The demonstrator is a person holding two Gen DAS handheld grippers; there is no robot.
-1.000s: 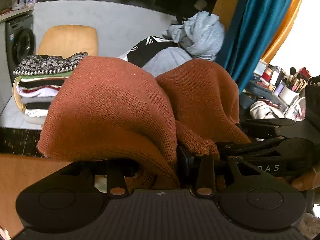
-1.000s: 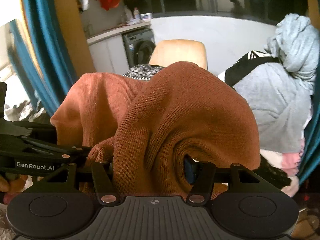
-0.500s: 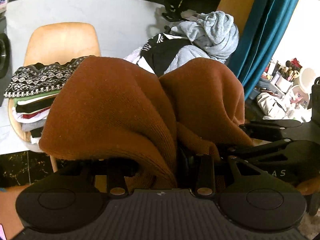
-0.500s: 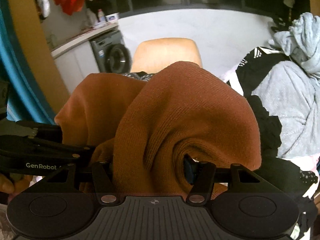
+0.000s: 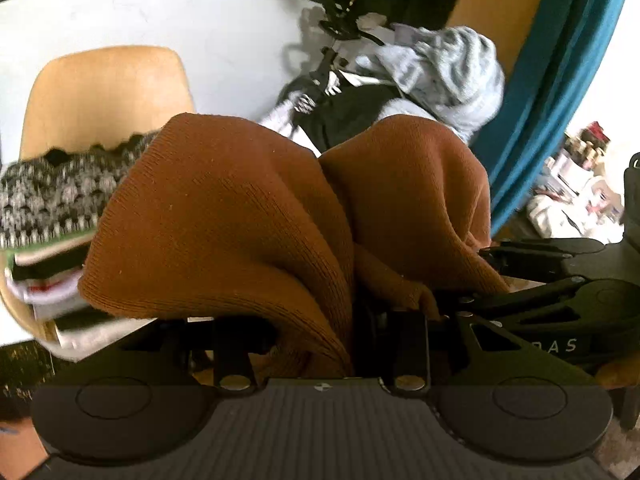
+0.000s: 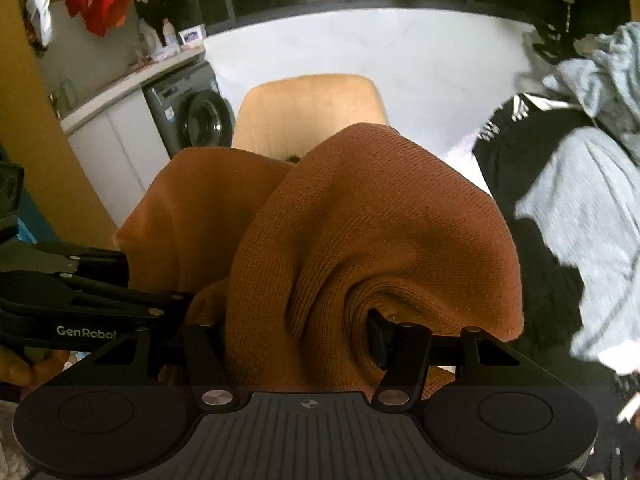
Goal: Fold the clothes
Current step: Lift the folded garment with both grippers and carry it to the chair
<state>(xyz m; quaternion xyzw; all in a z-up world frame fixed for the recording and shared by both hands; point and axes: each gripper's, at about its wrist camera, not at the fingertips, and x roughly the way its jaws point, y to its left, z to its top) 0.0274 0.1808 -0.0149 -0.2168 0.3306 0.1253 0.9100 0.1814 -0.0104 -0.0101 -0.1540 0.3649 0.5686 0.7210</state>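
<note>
**A:** Left tool (image 5: 320, 320) clamped shut on the rust-orange ribbed knit sweater (image 5: 248, 216), right? Bunched up and draped right over the fingers, hiding the tips

**B:** Yep, same on the other side. Right tool (image 6: 308, 340) pinched closed on that same sweater (image 6: 360, 240), fabric rolled into a thick fold around the right finger. Held up in the air between both tools, just beside each other; other tool's black body poking in at the frame edge in each view

**A:** Behind it: tan wooden chair (image 5: 108, 88) carrying a stack of folded clothes (image 5: 48, 240), black-and-white patterned piece on top

**B:** Off to the right, a messy heap of grey and black unfolded garments (image 6: 568, 200). Dark grey front-loading washing machine (image 6: 192, 116) far left, next to the chair (image 6: 312, 108). Teal curtain (image 5: 552, 80) in the left view too
</note>
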